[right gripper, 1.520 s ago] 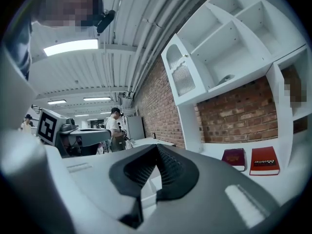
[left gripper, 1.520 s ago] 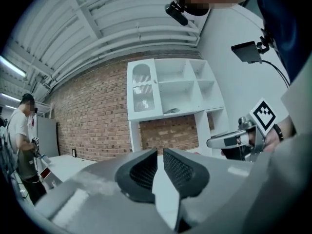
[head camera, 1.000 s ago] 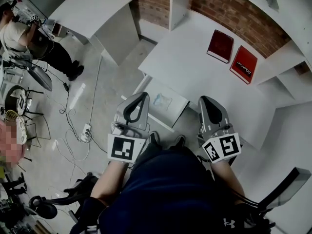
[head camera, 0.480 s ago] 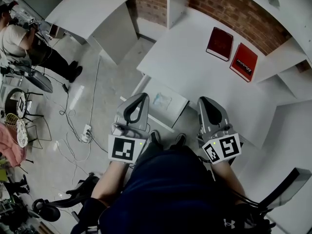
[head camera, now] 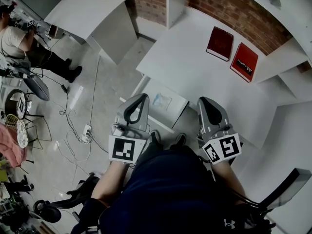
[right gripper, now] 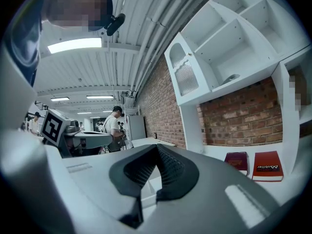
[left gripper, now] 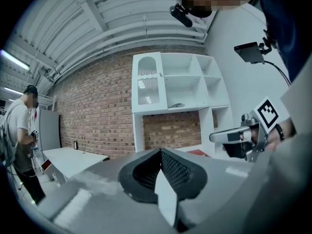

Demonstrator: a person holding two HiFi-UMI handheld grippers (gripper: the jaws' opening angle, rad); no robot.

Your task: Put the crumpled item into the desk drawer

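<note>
The desk drawer [head camera: 176, 107] stands pulled open under the white desk [head camera: 195, 69]. The crumpled item [head camera: 162, 100], pale and bluish, lies inside it. My left gripper [head camera: 142, 97] hovers at the drawer's near left corner, shut, with nothing in it. My right gripper [head camera: 204, 101] is held just right of the drawer at the desk's front edge, also shut and empty. In the left gripper view the jaws [left gripper: 160, 151] meet at the tip. The right gripper view shows the same closed tip [right gripper: 157, 146], with a strip of the white drawer seen through the loop.
Two red books [head camera: 220, 45] [head camera: 243, 63] lie at the desk's far side, below white shelves [head camera: 287, 77]. Another white desk [head camera: 92, 13] stands at the far left, with a person [head camera: 19, 38] beside it. Cables and a power strip [head camera: 87, 130] cross the floor.
Both grippers have stayed where they were, shut. The crumpled item has not moved in the drawer. Only the head view has shifted slightly.
</note>
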